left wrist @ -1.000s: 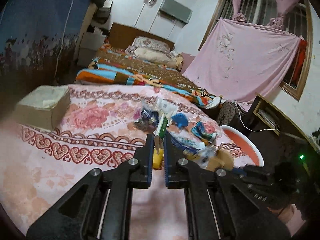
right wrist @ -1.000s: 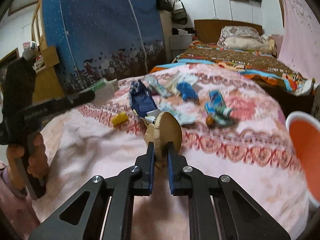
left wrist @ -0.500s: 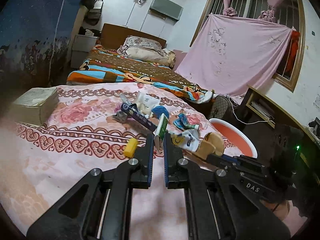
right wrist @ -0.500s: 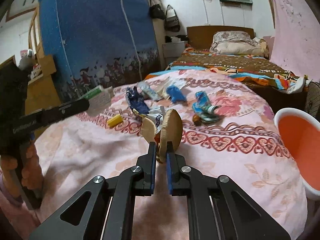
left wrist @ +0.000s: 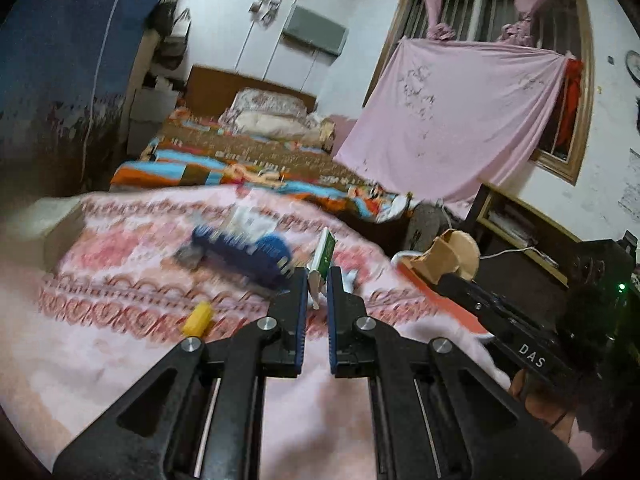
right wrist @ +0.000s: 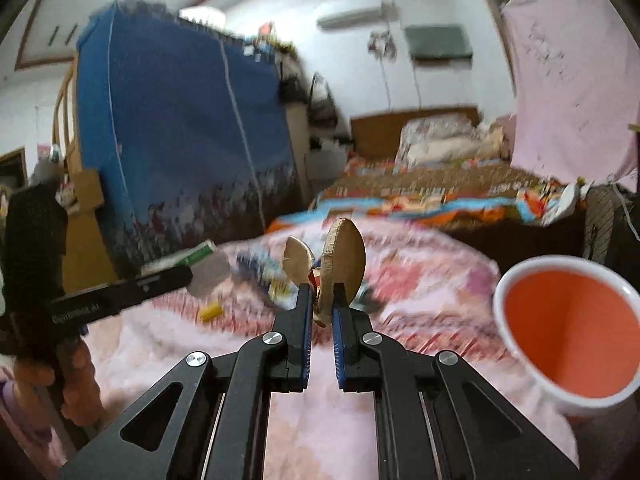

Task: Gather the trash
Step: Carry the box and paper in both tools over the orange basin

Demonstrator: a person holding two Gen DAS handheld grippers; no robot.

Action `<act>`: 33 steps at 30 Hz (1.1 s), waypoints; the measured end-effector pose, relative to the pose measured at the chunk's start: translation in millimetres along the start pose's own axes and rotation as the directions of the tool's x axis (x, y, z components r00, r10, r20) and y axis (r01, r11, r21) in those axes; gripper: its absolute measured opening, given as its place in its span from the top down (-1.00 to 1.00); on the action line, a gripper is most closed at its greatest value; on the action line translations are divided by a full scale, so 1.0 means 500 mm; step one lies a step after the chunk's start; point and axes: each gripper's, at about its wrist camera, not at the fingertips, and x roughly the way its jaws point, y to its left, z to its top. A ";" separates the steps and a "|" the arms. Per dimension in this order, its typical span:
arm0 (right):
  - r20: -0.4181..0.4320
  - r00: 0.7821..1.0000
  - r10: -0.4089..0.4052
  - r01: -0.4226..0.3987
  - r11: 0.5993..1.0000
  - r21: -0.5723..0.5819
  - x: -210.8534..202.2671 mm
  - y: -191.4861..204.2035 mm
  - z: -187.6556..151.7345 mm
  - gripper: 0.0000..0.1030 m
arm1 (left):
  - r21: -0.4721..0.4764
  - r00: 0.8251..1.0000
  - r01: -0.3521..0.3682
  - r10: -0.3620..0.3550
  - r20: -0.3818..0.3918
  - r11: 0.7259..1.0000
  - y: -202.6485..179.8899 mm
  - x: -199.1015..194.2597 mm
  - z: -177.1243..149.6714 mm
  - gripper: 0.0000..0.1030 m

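My left gripper is shut on a flattened green and white carton, held above the pink floral bedspread; it also shows in the right wrist view. My right gripper is shut on a crumpled brown cardboard piece, seen too in the left wrist view over the orange basin. The basin lies to the right of the right gripper. A blue wrapper and a yellow piece lie on the bedspread.
A cardboard box sits at the bedspread's left edge. A second bed with a striped blanket lies behind. A blue wardrobe stands at the left, a dark shelf at the right.
Both grippers have risen and swung right with their trash. The cardboard piece now hangs over the basin's near side, and the basin looms larger in the right wrist view.
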 end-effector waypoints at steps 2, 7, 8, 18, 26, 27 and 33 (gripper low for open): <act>0.070 0.997 -0.022 0.022 1.000 -0.003 -0.020 -0.008 0.009 0.86 | 0.029 1.000 0.010 -0.011 0.025 1.000 -0.023 0.006 0.008 1.00; 0.257 0.956 -0.145 0.160 0.986 -0.040 -0.073 -0.038 0.041 0.85 | 0.137 0.995 0.082 -0.090 0.048 0.987 -0.113 0.051 0.036 1.00; 0.278 0.946 -0.168 0.184 0.983 -0.031 -0.079 -0.049 0.046 0.85 | 0.160 0.993 0.098 -0.107 0.048 0.982 -0.132 0.061 0.042 1.00; 0.238 0.878 -0.416 0.374 0.905 0.203 -0.104 -0.224 0.049 0.84 | 0.257 0.972 0.237 -0.229 -0.060 0.937 -0.258 0.176 0.066 1.00; 0.081 0.867 -0.491 0.439 0.831 0.342 -0.081 -0.319 0.023 0.82 | 0.147 0.940 0.256 -0.211 -0.268 0.955 -0.299 0.317 0.062 1.00; 0.067 0.866 -0.495 0.444 0.824 0.351 -0.081 -0.322 0.018 0.82 | 0.132 0.934 0.261 -0.215 -0.285 0.956 -0.302 0.327 0.059 1.00; -0.024 0.864 -0.503 0.466 0.780 0.418 -0.074 -0.357 -0.002 0.82 | 0.046 0.897 0.256 -0.219 -0.385 0.966 -0.315 0.386 0.045 1.00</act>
